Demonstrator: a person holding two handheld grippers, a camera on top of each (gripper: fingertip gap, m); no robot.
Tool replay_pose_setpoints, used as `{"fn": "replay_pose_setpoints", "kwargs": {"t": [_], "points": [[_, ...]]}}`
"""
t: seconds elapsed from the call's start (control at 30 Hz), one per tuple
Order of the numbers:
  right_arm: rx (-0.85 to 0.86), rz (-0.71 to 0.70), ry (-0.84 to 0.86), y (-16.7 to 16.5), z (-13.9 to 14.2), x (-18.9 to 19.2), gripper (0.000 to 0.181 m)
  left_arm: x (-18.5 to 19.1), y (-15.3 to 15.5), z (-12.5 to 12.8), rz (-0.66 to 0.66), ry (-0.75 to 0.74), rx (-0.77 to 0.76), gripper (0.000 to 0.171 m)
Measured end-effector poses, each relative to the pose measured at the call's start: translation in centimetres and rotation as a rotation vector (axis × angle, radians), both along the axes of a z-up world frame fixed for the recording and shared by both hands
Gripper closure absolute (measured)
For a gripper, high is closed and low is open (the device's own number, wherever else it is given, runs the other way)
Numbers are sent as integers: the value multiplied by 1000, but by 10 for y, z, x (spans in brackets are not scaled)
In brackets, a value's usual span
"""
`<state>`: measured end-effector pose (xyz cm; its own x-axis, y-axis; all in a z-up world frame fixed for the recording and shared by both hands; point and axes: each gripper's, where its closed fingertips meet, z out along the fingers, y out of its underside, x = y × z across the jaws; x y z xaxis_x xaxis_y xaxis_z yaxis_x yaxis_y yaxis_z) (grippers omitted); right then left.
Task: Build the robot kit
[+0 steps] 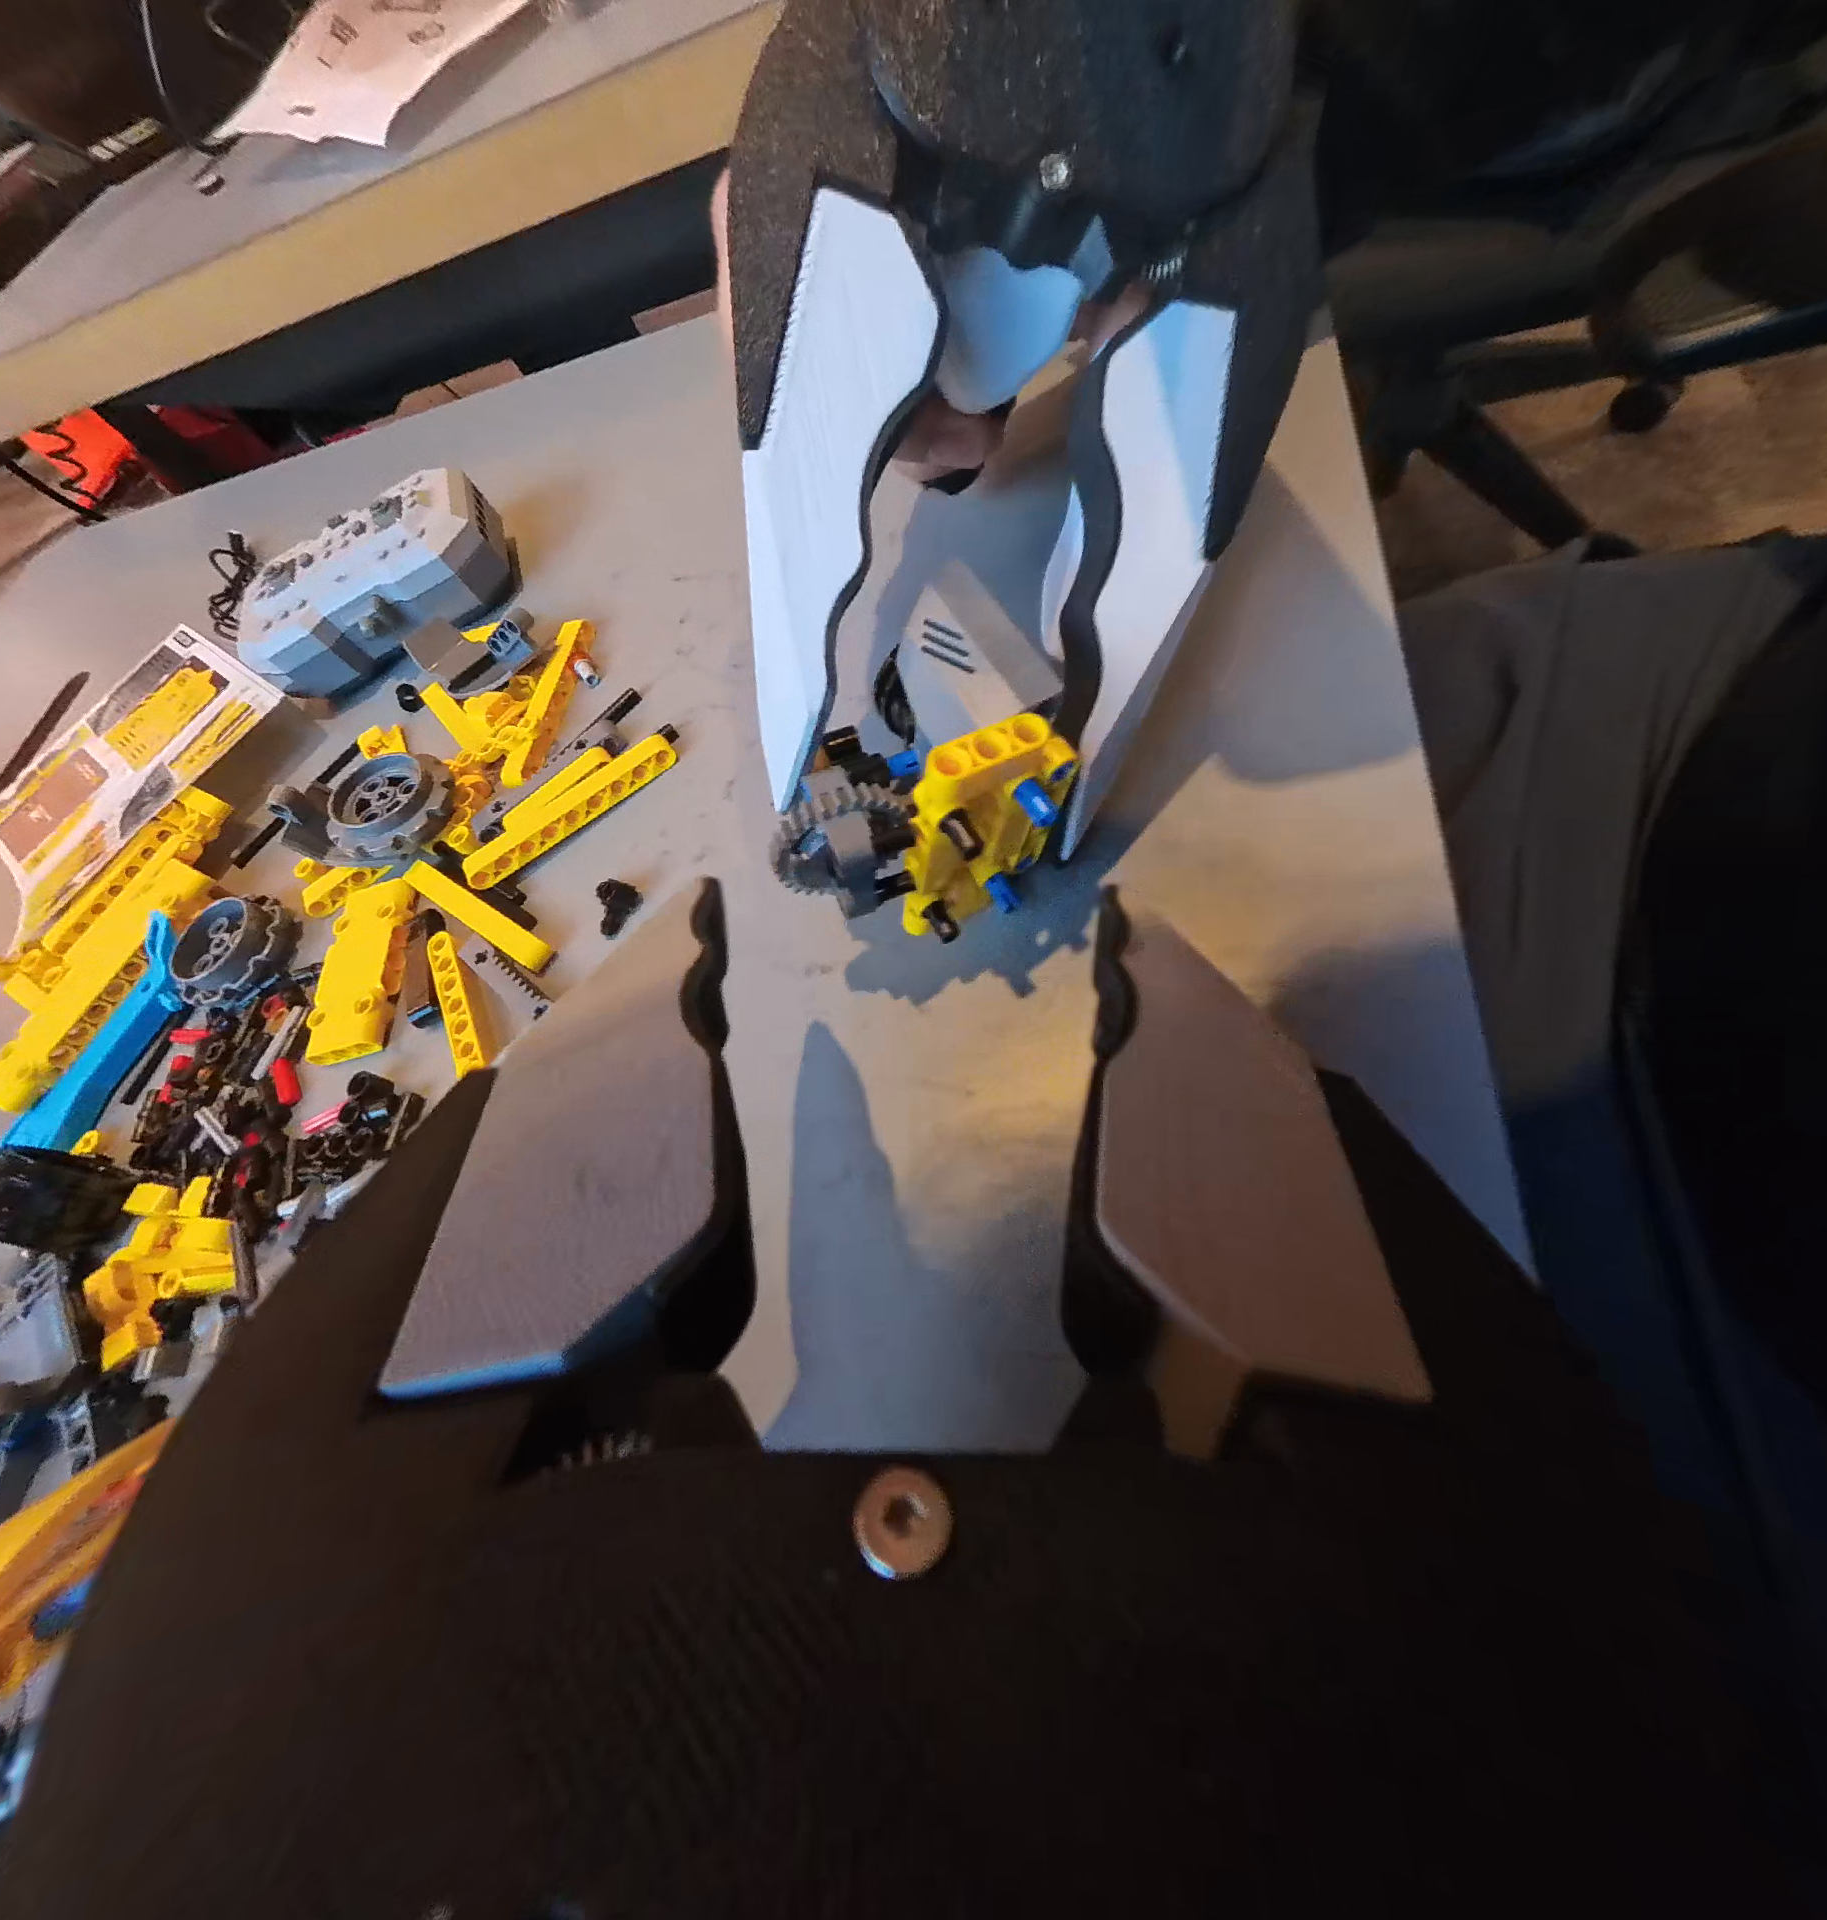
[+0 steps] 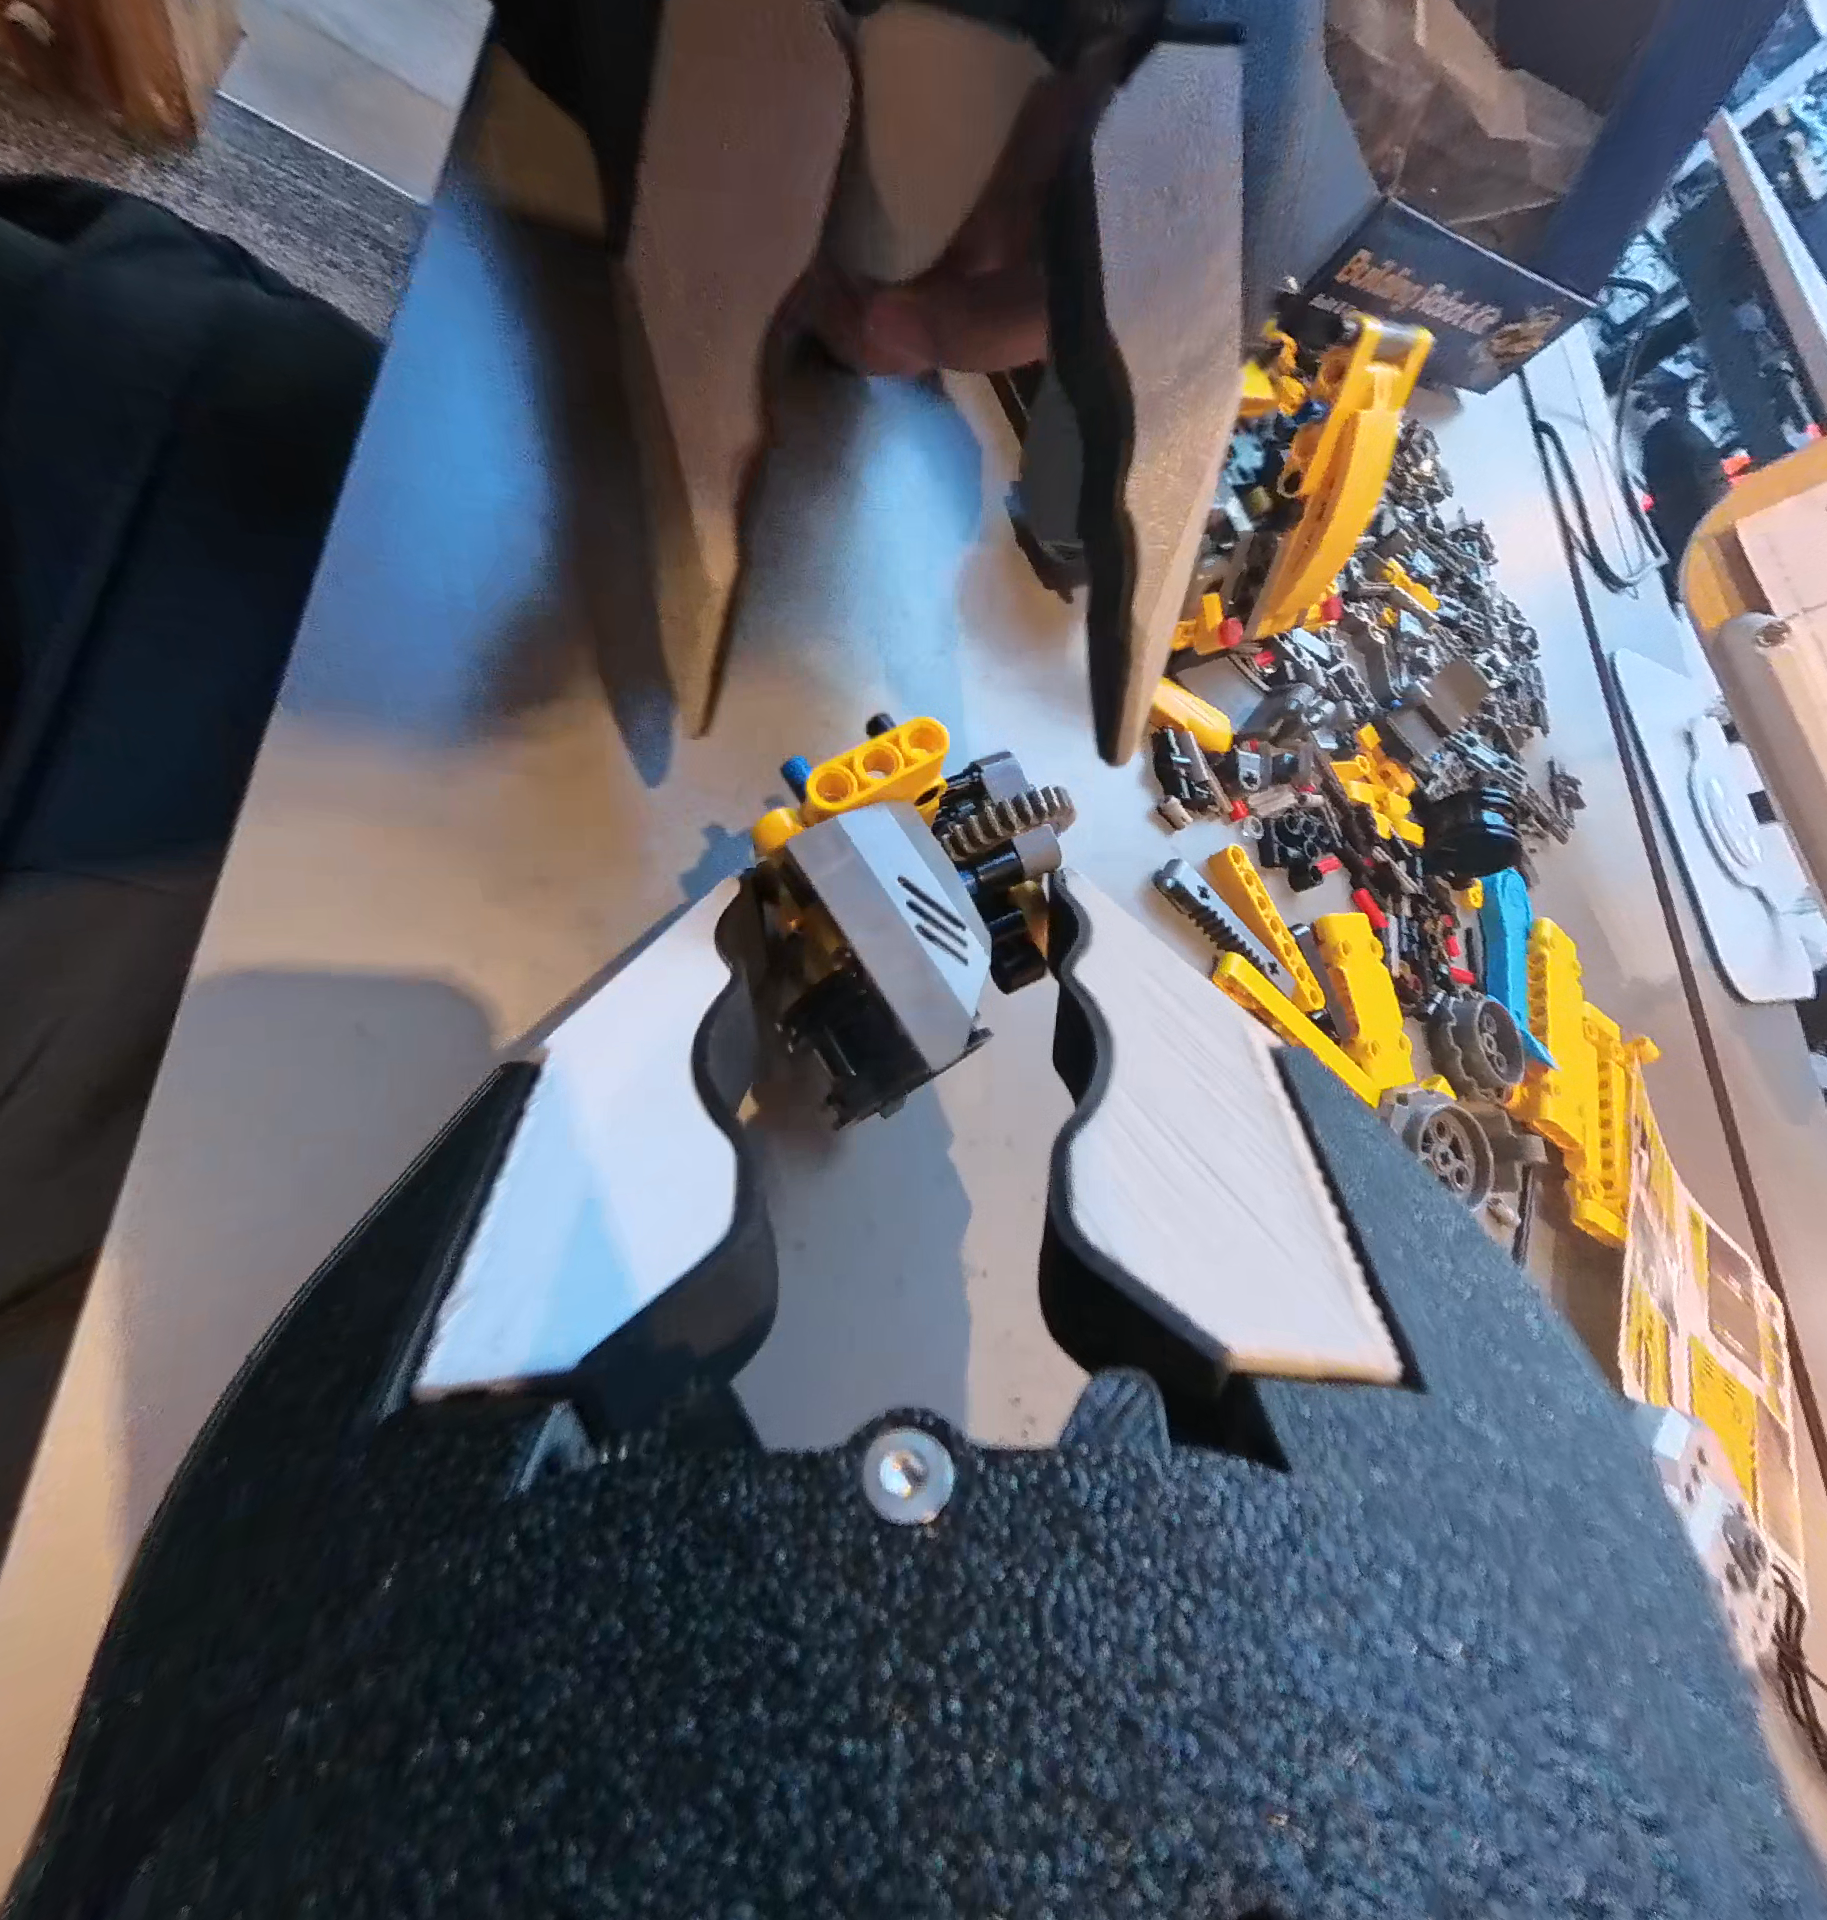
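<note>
A small brick assembly (image 1: 982,821) of a yellow beam frame, a grey motor block, a grey gear and blue and black pins sits low over the white table (image 1: 940,1143). My right gripper (image 2: 893,904) is shut on it: its white fingers press both sides of the assembly (image 2: 888,935). In the left wrist view the right gripper (image 1: 930,821) comes down from above. My left gripper (image 1: 909,904) is open and empty, a short way in front of the assembly. In the right wrist view the left gripper (image 2: 909,732) faces it, just beyond the yellow beam.
A pile of loose yellow, black and blue parts (image 1: 369,883) with wheels lies beside the assembly and shows in the right wrist view (image 2: 1408,810). A grey hub block (image 1: 379,582) and a booklet (image 1: 130,748) lie there. A dark box (image 2: 1439,301) stands behind. A person's legs (image 1: 1615,727) are at the table edge. My two grippers' fingertips are within a few centimetres of each other. From either gripper's tips it is about 25 cm to the grey hub block (image 1: 379,582).
</note>
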<state>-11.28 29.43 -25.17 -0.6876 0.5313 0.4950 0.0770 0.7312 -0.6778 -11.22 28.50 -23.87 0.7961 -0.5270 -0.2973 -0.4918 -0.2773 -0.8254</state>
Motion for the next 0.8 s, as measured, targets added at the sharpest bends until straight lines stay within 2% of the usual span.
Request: {"fn": "replay_pose_setpoints", "kwargs": {"t": [0.1,0.23,0.33,0.47,0.53,0.7,0.8], "points": [[-22,-72,30,2,4,-6,127,5,1,-5,62,35,-12,101],[-12,-119,37,-1,4,-7,127,-4,11,-22,175,254,-16,110],[51,-166,60,4,2,-7,127,-4,13,-21,187,278,3,119],[93,-204,91,4,3,-5,127,-1,13,-19,177,329,52,120],[120,-217,113,6,3,-4,127,4,12,-16,153,293,59,113],[155,-224,129,5,5,-4,127,7,7,2,114,111,91,111],[158,-234,134,3,9,-7,127,5,10,0,134,113,75,110]]}}
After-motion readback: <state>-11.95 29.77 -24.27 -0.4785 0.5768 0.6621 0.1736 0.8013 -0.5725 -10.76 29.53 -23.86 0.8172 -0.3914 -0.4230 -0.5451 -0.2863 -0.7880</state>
